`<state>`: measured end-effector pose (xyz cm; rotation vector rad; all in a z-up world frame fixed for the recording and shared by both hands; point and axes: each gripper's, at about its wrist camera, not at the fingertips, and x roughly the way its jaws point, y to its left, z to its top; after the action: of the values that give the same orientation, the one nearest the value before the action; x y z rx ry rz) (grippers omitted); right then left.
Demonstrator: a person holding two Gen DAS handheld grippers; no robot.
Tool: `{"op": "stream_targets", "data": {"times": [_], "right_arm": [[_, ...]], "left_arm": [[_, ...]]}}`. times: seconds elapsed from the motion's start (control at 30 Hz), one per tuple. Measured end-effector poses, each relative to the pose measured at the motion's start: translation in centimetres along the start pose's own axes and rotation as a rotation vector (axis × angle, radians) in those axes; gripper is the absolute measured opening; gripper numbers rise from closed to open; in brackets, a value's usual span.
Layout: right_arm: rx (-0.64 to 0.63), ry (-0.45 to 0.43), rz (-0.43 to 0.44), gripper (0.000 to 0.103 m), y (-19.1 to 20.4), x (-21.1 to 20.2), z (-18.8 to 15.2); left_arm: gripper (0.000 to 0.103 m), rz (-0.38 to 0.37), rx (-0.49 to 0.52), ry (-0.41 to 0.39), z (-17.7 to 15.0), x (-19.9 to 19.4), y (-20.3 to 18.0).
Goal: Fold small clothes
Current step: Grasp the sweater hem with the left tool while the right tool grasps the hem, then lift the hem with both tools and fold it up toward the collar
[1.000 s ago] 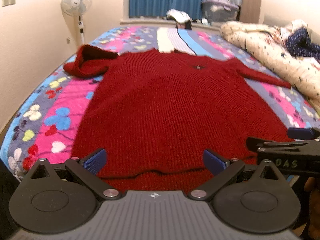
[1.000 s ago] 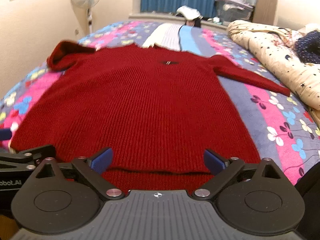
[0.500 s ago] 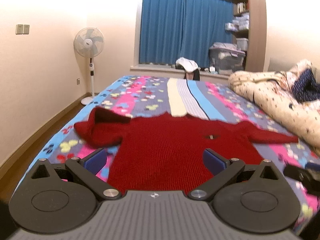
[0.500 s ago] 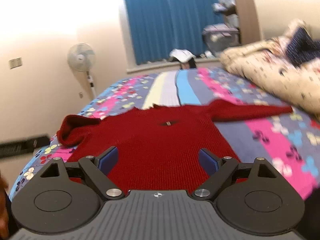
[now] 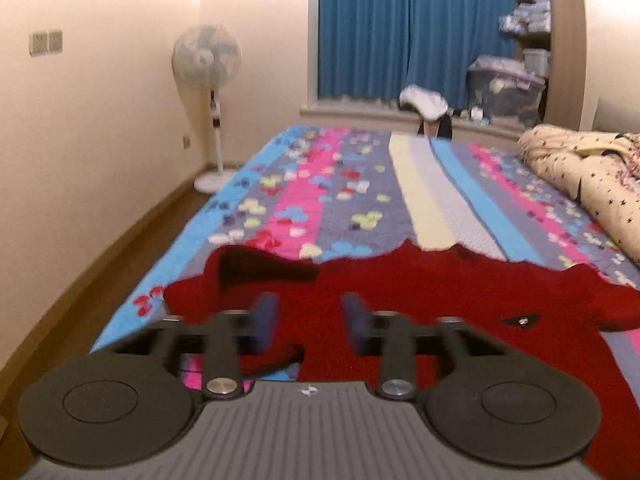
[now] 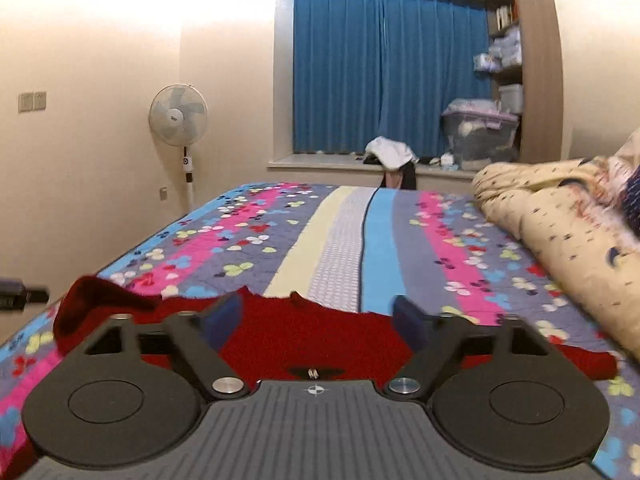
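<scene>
On the patterned bedspread (image 6: 400, 232), a red knitted sweater (image 5: 420, 300) is laid flat, its near sleeve bunched toward the bed's left edge. The jaws of the left gripper (image 5: 308, 322) are closing and those of the right gripper (image 6: 316, 320) likewise; nothing is seen between either pair, both being held above the knit. A closure on air, or a snag in the loose knit, could be caused. Open room is left ahead; a rolled quilt (image 6: 560, 216) crowds the right.

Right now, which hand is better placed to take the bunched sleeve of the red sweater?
Left, probably. The bunched sleeve lies just beyond the left tool, whose jaws are closing on nothing. For the right tool, also closing empty, it sits far aside.
</scene>
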<state>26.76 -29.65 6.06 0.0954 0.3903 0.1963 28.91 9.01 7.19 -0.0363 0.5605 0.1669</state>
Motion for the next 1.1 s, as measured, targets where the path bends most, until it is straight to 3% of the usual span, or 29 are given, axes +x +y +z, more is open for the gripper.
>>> {"op": "stream_targets", "data": {"times": [0.13, 0.2, 0.27, 0.33, 0.47, 0.53, 0.63, 0.67, 0.7, 0.83, 0.93, 1.1], "right_arm": [[0.042, 0.002, 0.066, 0.042, -0.1, 4.4, 0.2], [0.074, 0.069, 0.092, 0.03, -0.4, 6.5, -1.3], [0.099, 0.163, 0.101, 0.03, 0.1, 8.5, -1.6], [0.126, 0.181, 0.156, 0.03, 0.1, 9.9, -1.2], [0.158, 0.22, 0.2, 0.03, 1.1, 11.9, -1.3], [0.161, 0.227, 0.206, 0.03, 1.3, 11.9, -1.3], [0.186, 0.246, 0.219, 0.03, 1.2, 13.2, -1.4], [0.2, 0.259, 0.224, 0.03, 1.0, 13.7, -1.7], [0.216, 0.273, 0.228, 0.03, 0.9, 14.1, -2.0], [0.29, 0.318, 0.254, 0.03, 0.6, 15.3, -2.9], [0.38, 0.36, 0.285, 0.03, 0.4, 16.3, -3.8], [0.532, 0.403, 0.315, 0.032, -0.4, 17.7, -5.0]], "left_arm": [[0.02, 0.039, -0.003, 0.062, 0.8, 4.3, 0.8], [0.02, 0.079, -0.003, 0.068, 1.5, 6.2, 1.5], [0.022, 0.13, -0.02, 0.077, 2.2, 8.6, 2.5], [0.022, 0.178, -0.029, 0.099, 2.7, 11.3, 3.6], [0.047, 0.27, -0.018, 0.13, 3.2, 16.2, 5.1], [0.05, 0.312, -0.03, 0.142, 3.0, 18.3, 6.0], [0.048, 0.34, -0.076, 0.154, 2.5, 20.1, 7.7], [0.023, 0.334, -0.081, 0.159, 2.2, 20.2, 8.1], [0.011, 0.319, -0.083, 0.177, 2.0, 20.7, 8.4], [0.01, 0.217, -0.12, 0.127, 2.4, 19.2, 8.2], [0.01, 0.077, -0.117, 0.062, 4.2, 16.9, 5.7], [0.01, -0.22, -0.048, -0.06, 7.2, 10.8, -0.3]]}}
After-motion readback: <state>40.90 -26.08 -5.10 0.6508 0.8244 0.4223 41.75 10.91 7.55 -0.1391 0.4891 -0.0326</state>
